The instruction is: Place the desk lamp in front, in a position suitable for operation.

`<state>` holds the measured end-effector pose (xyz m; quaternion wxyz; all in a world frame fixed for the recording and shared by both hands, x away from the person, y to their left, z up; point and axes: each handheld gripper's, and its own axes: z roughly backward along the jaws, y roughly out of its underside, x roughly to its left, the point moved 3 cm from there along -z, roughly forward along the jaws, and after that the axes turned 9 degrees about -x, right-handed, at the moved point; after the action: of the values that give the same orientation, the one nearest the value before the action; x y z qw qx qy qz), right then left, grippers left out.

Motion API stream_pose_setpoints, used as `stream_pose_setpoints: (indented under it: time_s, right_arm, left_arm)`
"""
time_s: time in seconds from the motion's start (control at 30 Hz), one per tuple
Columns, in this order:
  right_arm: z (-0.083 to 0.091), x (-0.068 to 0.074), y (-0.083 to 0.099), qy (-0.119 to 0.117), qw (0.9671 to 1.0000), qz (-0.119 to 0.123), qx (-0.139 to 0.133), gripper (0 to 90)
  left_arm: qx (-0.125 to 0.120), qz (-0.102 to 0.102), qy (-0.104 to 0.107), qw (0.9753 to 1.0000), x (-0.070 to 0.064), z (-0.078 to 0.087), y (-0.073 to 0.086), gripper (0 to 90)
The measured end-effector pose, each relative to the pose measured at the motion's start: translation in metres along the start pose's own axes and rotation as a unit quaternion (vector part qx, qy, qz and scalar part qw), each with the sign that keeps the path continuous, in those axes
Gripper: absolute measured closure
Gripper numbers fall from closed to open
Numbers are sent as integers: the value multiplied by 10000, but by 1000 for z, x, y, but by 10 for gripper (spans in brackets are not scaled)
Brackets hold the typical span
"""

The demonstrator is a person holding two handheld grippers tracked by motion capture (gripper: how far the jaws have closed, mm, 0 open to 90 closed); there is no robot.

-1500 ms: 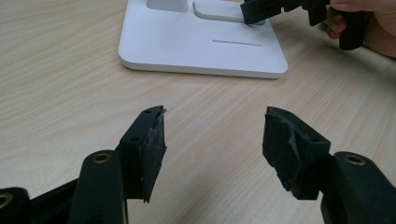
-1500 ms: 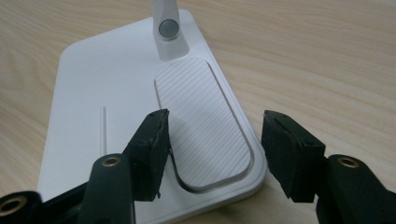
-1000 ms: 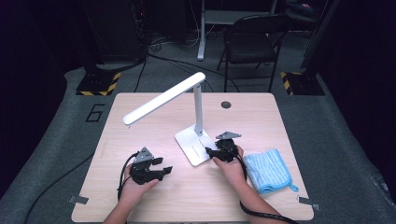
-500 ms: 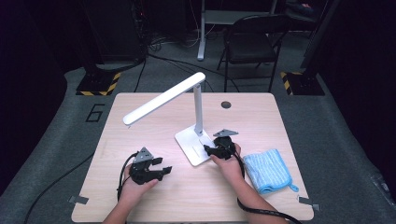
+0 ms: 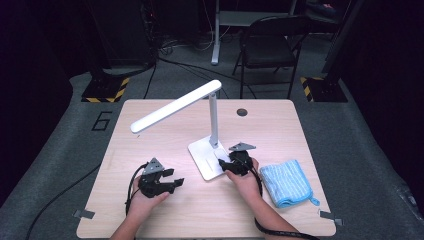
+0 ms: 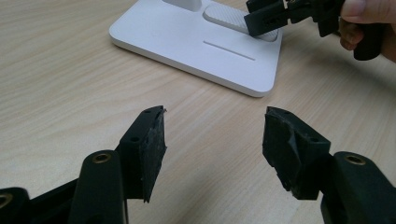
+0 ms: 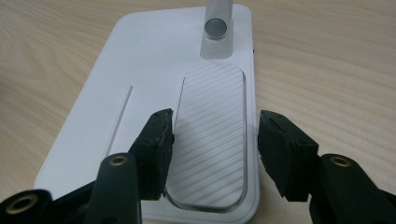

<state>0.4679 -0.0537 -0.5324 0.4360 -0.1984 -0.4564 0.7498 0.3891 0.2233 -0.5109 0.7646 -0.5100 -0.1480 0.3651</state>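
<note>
The right claw, jaws wide and holding nothing, hangs over the near end of the lamp base, whose ribbed pad runs long away from it toward the post.

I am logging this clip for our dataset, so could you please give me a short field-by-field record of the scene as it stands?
surface: wooden table
main object: white desk lamp, standing upright on the table
lamp base: flat white plate with a ribbed grey pad
right gripper: open, jaws either side of the ribbed pad, over the base
left gripper: open, over bare table short of the base
other item: blue cloth, folded, at the person's right of the lamp
background: black folding chair
</note>
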Motion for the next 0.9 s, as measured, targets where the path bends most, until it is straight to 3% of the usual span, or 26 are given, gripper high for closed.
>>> stream_pose_setpoints:
  time_s: [0.2,0.23,0.33,0.43,0.57,0.6,0.9]
  right_arm:
    - [8,7,6,-34,10000,27,-2,449]
    - [13,12,9,-141,9999,-92,-33,440]
    - [16,16,11,-247,9996,-141,-44,431]
    - [22,22,15,-450,9989,-112,-32,417]
    - [28,30,17,-622,9980,-124,2,421]
    - [29,35,19,-743,9972,-35,30,421]
    - [29,56,27,-1051,9943,142,86,404]
  left_arm:
    - [58,-111,24,9999,1,1,0,391]
    - [-8,-46,4,10000,0,0,-1,391]
    - [-10,-44,5,10000,0,0,-1,391]
    - [-32,107,14,9999,-2,-1,-1,391]
    - [-29,67,19,10000,-2,-2,-1,391]
    - [-64,67,-13,10000,-3,-2,-1,391]
    - [-27,31,-4,10000,-1,-1,-1,391]
